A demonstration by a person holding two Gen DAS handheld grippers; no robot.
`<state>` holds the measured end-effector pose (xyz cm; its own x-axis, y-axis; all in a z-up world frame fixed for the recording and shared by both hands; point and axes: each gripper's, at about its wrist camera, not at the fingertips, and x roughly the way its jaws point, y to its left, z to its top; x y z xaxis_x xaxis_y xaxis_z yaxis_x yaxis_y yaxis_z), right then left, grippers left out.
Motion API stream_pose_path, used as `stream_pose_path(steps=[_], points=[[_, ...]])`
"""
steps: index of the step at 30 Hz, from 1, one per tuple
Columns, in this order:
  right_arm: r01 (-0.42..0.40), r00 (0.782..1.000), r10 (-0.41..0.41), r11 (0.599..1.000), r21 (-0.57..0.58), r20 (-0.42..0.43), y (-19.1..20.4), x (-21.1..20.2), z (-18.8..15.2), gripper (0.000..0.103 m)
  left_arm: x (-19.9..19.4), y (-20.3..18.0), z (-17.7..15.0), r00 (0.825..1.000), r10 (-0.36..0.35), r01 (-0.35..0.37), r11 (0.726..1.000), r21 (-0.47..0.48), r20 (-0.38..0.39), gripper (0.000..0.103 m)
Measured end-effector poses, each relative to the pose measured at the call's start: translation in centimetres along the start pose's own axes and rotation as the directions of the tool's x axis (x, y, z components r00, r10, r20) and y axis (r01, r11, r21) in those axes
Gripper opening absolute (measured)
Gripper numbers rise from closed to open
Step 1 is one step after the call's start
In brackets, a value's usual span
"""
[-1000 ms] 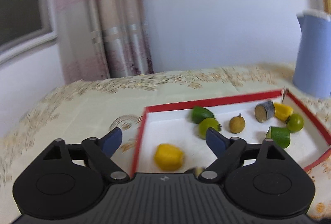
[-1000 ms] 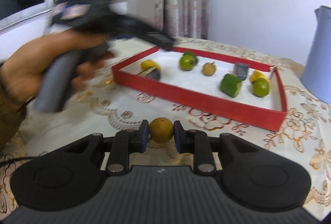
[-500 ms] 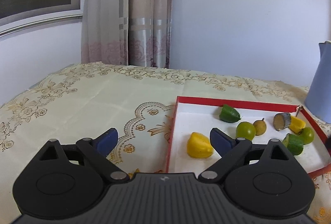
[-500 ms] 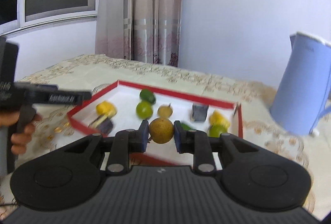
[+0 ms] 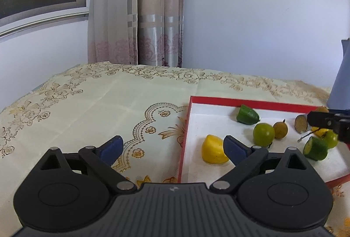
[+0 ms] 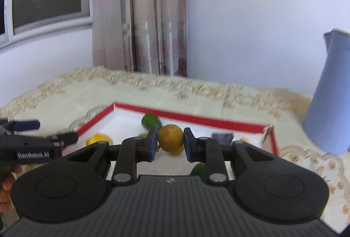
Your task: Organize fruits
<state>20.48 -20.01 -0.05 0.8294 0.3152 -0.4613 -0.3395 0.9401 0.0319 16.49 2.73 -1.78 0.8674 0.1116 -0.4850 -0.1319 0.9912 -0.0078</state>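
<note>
A white tray with a red rim holds several fruit pieces. Among them are a yellow piece, a round green lime, a small brown fruit and a green wedge. My left gripper stands open over the tray's left edge with nothing between its fingers; the yellow piece lies just beyond its right finger. My right gripper is shut on a round yellow-brown fruit, held above the tray. One finger of the right gripper shows over the tray's right end.
A tall blue jug stands on the patterned tablecloth right of the tray. Curtains and a white wall are behind the table. A hand holds the left gripper at the left.
The right gripper carried the yellow-brown fruit from in front of the tray to above it. The left gripper drew back to the left, away from the yellow piece in the tray.
</note>
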Motion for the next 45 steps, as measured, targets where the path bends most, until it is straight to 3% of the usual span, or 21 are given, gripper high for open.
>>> stream_pose_path(steps=[33, 37, 41, 45], points=[[-0.001, 0.997, 0.000, 1.000, -0.006, -0.076, 0.2, 2.6, -1.8, 0.025, 0.6, -0.5, -0.3, 1.000, -0.003, 0.004, 1.000, 0.027, -0.027, 0.099], [0.000, 0.997, -0.001, 1.000, -0.004, -0.075, 0.1, 2.6, -1.7, 0.025, 0.6, -0.7, -0.4, 1.000, -0.010, 0.011, 0.999, 0.032, -0.026, 0.099], [0.009, 0.998, -0.009, 1.000, 0.002, -0.067, 0.0, 2.4, -1.6, 0.033, 0.6, -0.7, -0.4, 0.999, -0.014, 0.015, 0.999, 0.031, -0.030, 0.099], [0.010, 1.000, -0.010, 0.998, 0.054, 0.001, -0.5, 0.7, -0.4, 0.033, 0.6, -0.6, -0.3, 0.999, -0.017, 0.017, 1.000, 0.024, -0.033, 0.099]])
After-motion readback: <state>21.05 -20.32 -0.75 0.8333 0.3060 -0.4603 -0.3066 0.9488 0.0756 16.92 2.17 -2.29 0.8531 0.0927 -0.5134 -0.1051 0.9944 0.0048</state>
